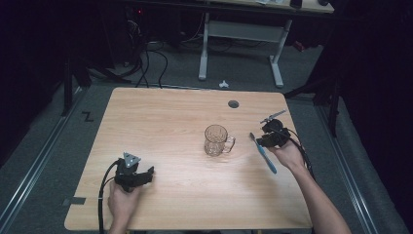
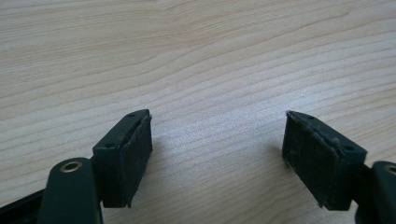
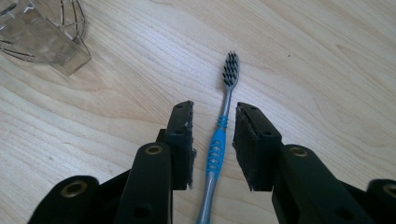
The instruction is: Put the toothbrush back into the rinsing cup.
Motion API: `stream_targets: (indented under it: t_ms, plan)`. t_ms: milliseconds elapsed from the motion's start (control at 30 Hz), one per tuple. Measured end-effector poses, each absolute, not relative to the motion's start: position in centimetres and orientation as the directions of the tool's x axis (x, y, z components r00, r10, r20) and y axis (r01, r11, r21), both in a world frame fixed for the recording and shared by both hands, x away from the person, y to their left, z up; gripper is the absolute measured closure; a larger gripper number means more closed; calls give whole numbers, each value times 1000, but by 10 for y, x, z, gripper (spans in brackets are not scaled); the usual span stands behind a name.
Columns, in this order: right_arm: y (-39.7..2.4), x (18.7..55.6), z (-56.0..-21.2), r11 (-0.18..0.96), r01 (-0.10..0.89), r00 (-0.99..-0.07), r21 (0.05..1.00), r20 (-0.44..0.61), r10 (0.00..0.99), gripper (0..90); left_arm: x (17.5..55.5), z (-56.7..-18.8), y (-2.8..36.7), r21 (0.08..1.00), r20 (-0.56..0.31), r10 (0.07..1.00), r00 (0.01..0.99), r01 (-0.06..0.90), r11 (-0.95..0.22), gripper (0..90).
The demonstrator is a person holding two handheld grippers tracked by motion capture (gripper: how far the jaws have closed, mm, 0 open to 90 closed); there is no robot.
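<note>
Right gripper [image 1: 261, 139]: I am holding it at the right side of the high view, low over the tabletop [image 1: 170, 126]. In the right gripper view [image 3: 214, 140] its two black jaws are standing a little apart, one on each side of the toothbrush. The pads are not pressing on it; I am seeing wood between each pad and the handle. So it is open and gripping nothing.

Toothbrush [image 3: 220, 140]: it is lying flat on the tabletop [image 3: 327, 60]. In the right gripper view it is running from the bottom middle up to the middle of the frame, with the dark bristles at the top end. The handle is grey with a blue grip part. In the high view the toothbrush [image 1: 265, 157] is showing as a blue stick just right of the middle, slanting down to the right.

Left gripper [image 1: 146, 174]: I am keeping it at the lower left of the high view, down by the tabletop. In the left gripper view [image 2: 217, 154] its jaws are standing wide apart with bare wood [image 2: 196, 56] between them. It is open and holding nothing.

Glass mug [image 1: 216, 140]: it is standing upright near the middle of the high view, handle pointing right, just left of the toothbrush. In the right gripper view a piece of the glass mug [image 3: 44, 32] is sitting in the upper left corner.
</note>
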State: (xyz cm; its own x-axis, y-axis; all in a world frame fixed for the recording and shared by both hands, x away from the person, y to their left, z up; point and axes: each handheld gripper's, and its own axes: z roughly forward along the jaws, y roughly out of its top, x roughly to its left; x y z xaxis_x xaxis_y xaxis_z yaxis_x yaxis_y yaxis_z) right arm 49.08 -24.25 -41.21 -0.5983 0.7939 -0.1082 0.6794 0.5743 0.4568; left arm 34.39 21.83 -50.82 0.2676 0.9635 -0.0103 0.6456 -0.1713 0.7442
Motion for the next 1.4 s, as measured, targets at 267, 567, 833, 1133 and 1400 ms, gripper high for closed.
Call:
stream_targets:
  t_ms: [267,567,833,1133,1400]
  plan:
    - [-235,501,-419,595,701,-603,392,-119,789,673,344,-508,218,744,-10,963,268,645,-171,247]
    - [-235,516,-434,598,745,-593,296,-117,796,673,344,-508,218,744,-11,963,270,645,-172,247]
    - [-230,525,-443,600,764,-597,238,-92,797,674,344,-508,218,744,-11,963,270,645,-172,247]
    - [-230,530,-452,597,779,-592,193,-88,801,685,344,-508,218,744,-11,963,270,645,-173,247]
    - [-232,534,-458,583,796,-578,167,-77,812,715,344,-508,218,744,-11,963,270,645,-173,247]
